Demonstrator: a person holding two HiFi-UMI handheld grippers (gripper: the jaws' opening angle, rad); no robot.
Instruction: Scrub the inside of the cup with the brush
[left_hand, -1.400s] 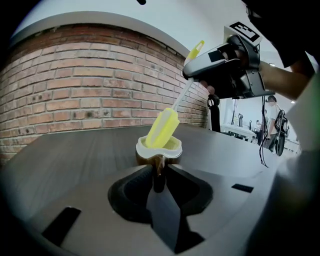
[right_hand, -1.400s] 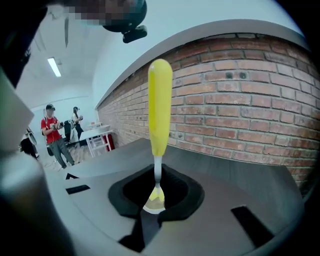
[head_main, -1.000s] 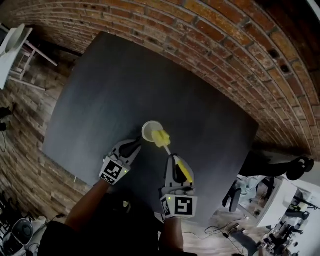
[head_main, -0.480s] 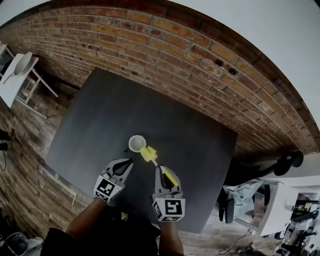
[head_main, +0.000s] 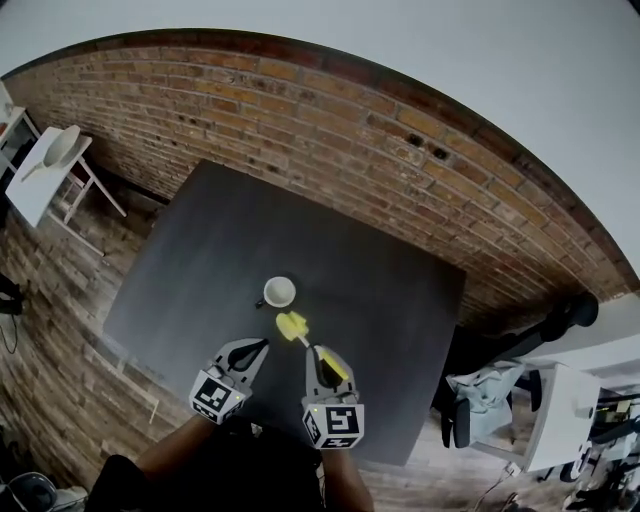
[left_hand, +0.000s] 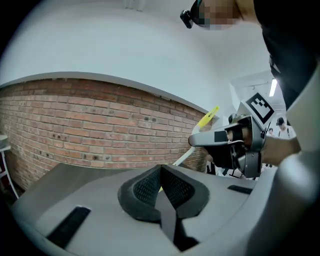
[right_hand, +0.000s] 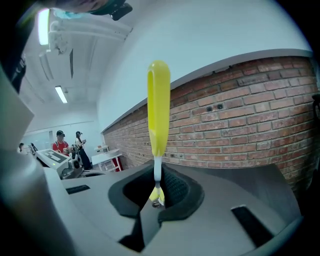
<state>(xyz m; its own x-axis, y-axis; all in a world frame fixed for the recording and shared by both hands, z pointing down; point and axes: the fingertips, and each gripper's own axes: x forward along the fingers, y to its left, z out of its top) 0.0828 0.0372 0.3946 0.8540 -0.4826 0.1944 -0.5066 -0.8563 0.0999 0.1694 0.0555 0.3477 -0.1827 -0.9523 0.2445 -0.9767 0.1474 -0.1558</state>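
Note:
A small white cup (head_main: 279, 291) stands upright on the dark table (head_main: 190, 250), free of both grippers. The brush (head_main: 292, 325) has a yellow sponge head and hangs just short of the cup, outside it. My right gripper (head_main: 316, 351) is shut on the brush's thin shaft, and the yellow handle (right_hand: 158, 105) rises in front of the right gripper (right_hand: 159, 192) in its own view. My left gripper (head_main: 259, 344) sits left of the brush with its jaws pressed together and nothing between them, as the left gripper view (left_hand: 161, 176) confirms. The right gripper (left_hand: 235, 142) also shows there.
A brick wall (head_main: 400, 130) runs behind the table. A white side table (head_main: 45, 170) stands at the far left. A chair with clothing (head_main: 490, 395) and a dark stool (head_main: 565, 320) stand off the table's right side.
Both grippers have drawn back from the cup. The brush head has come away from the cup's rim. The left gripper has left the cup's side and closed. The head view has pulled back.

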